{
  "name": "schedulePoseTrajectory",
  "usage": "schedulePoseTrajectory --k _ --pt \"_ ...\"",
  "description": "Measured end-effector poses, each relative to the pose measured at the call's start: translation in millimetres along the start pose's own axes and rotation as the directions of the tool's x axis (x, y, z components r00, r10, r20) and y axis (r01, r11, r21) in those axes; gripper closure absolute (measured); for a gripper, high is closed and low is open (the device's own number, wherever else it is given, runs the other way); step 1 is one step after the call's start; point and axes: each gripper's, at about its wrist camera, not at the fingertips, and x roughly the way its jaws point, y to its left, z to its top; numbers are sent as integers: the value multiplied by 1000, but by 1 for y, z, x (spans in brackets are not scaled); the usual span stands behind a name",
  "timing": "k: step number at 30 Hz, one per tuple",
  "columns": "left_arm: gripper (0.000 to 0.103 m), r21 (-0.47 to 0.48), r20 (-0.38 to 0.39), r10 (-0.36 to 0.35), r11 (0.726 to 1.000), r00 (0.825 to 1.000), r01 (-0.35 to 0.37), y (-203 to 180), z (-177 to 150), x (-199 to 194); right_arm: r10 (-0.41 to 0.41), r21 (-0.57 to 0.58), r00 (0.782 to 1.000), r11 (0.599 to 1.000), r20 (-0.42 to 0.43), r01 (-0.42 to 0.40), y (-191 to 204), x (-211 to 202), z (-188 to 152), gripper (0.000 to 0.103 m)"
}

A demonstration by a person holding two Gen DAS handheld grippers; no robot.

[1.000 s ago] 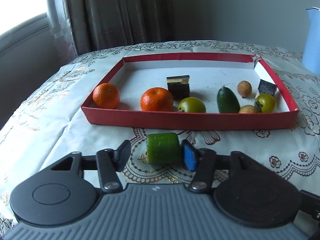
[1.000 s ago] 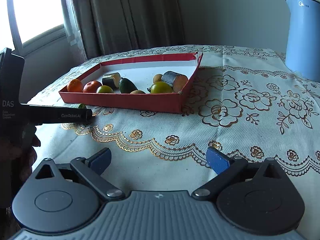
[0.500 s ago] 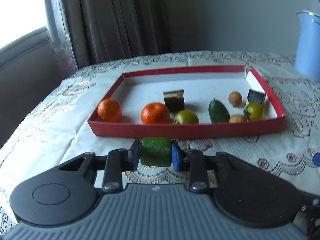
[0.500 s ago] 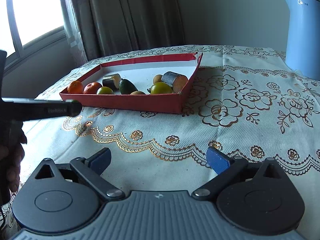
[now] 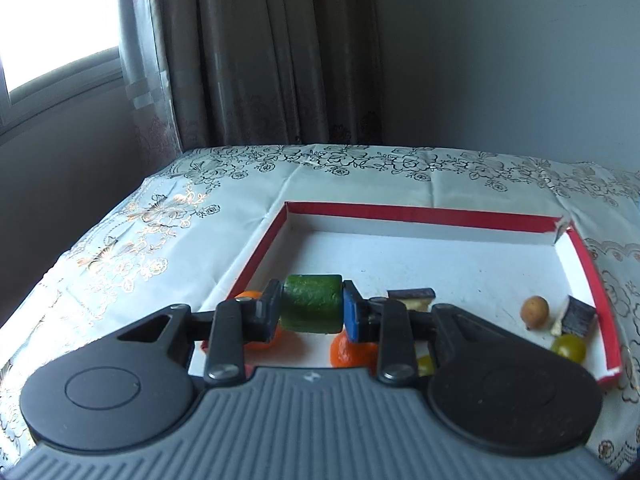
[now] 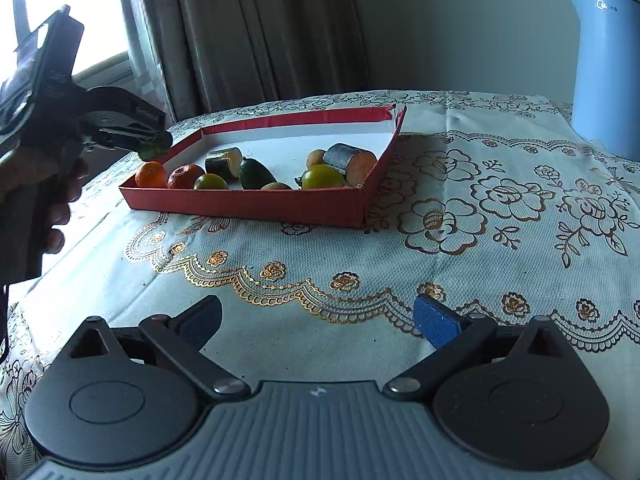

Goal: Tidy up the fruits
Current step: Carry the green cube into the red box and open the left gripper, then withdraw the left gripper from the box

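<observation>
My left gripper (image 5: 311,310) is shut on a green cucumber chunk (image 5: 311,308) and holds it in the air above the near left part of the red tray (image 5: 420,213). The same gripper and chunk show in the right wrist view (image 6: 154,149), over the tray's left corner. In the tray lie two oranges (image 6: 151,174), two green tomatoes (image 6: 210,182), a dark avocado (image 6: 254,174), two small brown fruits (image 5: 534,309) and dark cut pieces (image 5: 412,298). My right gripper (image 6: 316,322) is open and empty, low over the tablecloth in front of the tray.
A blue kettle (image 6: 606,68) stands at the back right of the table. The table has an embroidered white cloth (image 6: 480,208). Curtains (image 5: 260,52) and a window are behind the table's far left edge.
My left gripper closed on the cucumber chunk on the cloth, lifted it and moved it forward over the tray's near edge. The right gripper has stayed still.
</observation>
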Motion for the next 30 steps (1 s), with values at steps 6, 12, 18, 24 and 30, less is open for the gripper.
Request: schedulePoseTrajectory --k 6,12,18,24,30 --pt "71 -15 -61 26 1000 998 -27 2 -1 32 1 1 1000 1000 0 -1 0 0 0 0" --pt "27 3 -33 12 1000 999 -12 -4 -7 28 -1 -3 1000 1000 -3 1 1 1 1 0" --pt "10 34 52 4 999 999 -6 -4 -14 -9 10 11 1000 1000 1 -10 -1 0 1 0" --pt "0 25 120 -12 1000 993 9 9 -33 -73 -6 4 1000 1000 28 6 0 -5 1 0" --pt "0 -4 157 14 1000 988 -13 24 -59 -130 -118 -51 989 991 91 123 18 -18 0 0"
